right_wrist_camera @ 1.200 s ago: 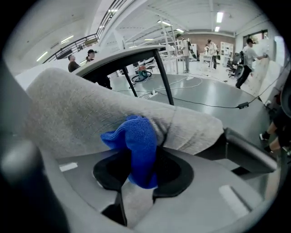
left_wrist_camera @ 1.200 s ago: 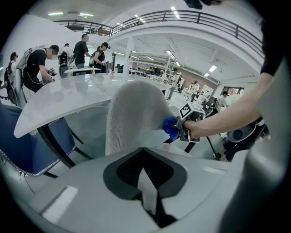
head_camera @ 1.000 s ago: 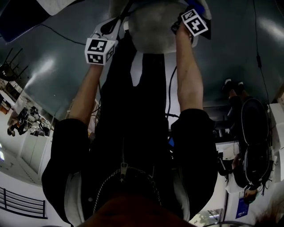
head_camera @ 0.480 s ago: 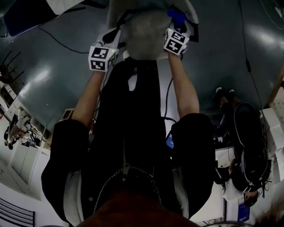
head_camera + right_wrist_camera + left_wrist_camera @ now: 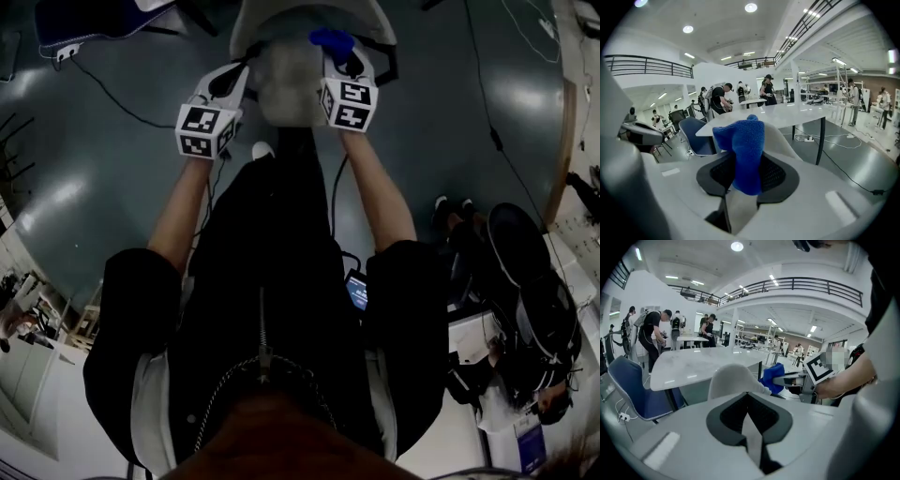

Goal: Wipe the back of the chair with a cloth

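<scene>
A black short-sleeved top with a central zip is worn. The left tongs and the right tongs are cased in pale grey, lined with black pads, and each is topped by a black-and-white marker cube.

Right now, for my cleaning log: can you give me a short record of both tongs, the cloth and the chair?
left tongs: shut, nothing between them, pointed at the chair back
right tongs: shut on the blue cloth
blue cloth: bunched, sticking up out of the right tongs, at the chair back's top edge
chair back: white curved shell, just ahead of both tongs
contact: cannot tell whether the cloth touches the chair back
beyond the chair: white table, blue chair
</scene>
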A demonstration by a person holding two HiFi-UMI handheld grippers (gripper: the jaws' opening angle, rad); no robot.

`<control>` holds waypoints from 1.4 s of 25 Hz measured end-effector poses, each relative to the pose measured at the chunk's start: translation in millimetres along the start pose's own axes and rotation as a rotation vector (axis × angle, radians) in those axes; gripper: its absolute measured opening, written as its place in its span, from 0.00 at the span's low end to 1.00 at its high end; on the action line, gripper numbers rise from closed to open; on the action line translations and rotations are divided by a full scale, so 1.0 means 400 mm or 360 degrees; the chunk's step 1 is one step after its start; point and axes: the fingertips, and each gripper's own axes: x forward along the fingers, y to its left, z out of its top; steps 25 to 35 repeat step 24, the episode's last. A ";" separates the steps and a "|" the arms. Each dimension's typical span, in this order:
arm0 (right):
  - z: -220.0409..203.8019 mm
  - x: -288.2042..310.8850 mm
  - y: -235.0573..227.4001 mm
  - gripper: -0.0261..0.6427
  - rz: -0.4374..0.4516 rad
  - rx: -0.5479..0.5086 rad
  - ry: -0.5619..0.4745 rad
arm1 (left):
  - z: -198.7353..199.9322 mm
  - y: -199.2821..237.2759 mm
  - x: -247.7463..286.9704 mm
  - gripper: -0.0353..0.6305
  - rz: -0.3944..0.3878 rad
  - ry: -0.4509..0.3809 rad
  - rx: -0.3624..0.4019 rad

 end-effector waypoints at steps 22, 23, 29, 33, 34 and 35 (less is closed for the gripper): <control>0.097 -0.641 0.380 0.23 0.0303 -0.0110 -0.0162 | 0.071 -0.300 -0.569 0.07 -0.0131 -0.0338 0.0141; 0.093 -0.654 0.389 0.23 0.0304 -0.0101 -0.0162 | 0.065 -0.308 -0.577 0.07 -0.0145 -0.0340 0.0139; 0.089 -0.666 0.397 0.23 0.0305 -0.0094 -0.0161 | 0.060 -0.317 -0.584 0.07 -0.0159 -0.0343 0.0137; 0.089 -0.666 0.397 0.23 0.0305 -0.0094 -0.0161 | 0.060 -0.317 -0.584 0.07 -0.0159 -0.0343 0.0137; 0.089 -0.666 0.397 0.23 0.0305 -0.0094 -0.0161 | 0.060 -0.317 -0.584 0.07 -0.0159 -0.0343 0.0137; 0.089 -0.666 0.397 0.23 0.0305 -0.0094 -0.0161 | 0.060 -0.317 -0.584 0.07 -0.0159 -0.0343 0.0137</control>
